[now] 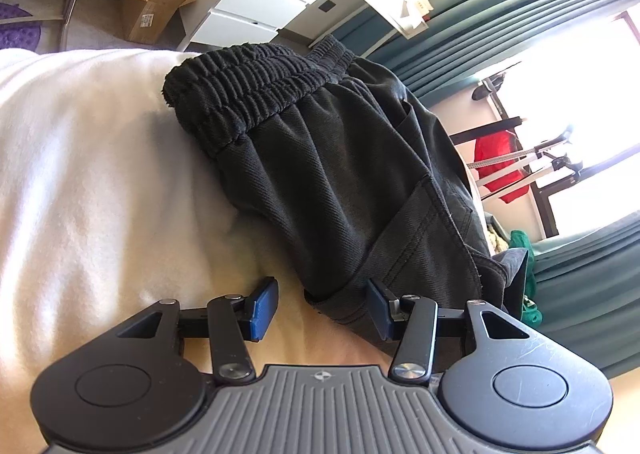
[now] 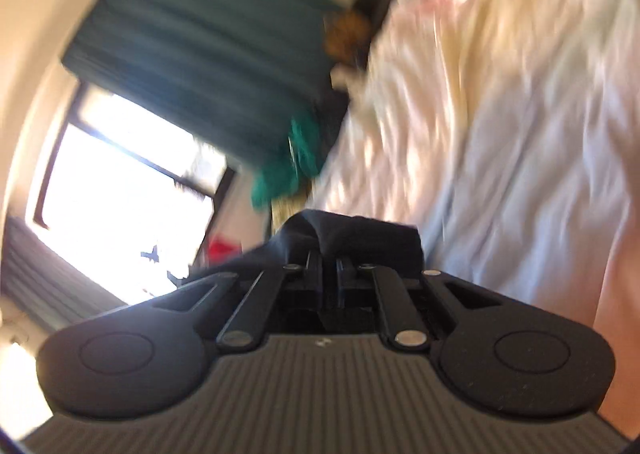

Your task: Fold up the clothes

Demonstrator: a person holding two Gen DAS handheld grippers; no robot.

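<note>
Black shorts (image 1: 344, 174) with a ribbed elastic waistband (image 1: 256, 82) lie on a cream blanket (image 1: 92, 182) in the left wrist view. My left gripper (image 1: 322, 310) is open, and its blue pads (image 1: 264, 306) straddle the near hem corner of the shorts. The right pad touches the cloth edge. The right wrist view is motion-blurred. There my right gripper (image 2: 329, 254) is shut on a bunched fold of black cloth (image 2: 360, 232), lifted above the pale bedding (image 2: 500, 134).
An open cardboard box (image 1: 152, 2) and white drawers (image 1: 256, 10) stand beyond the bed. Teal curtains (image 1: 520, 2) frame a bright window (image 2: 120, 174). A red garment (image 1: 500, 158) hangs on a rack. Green cloth (image 2: 292, 166) lies at the bed's edge.
</note>
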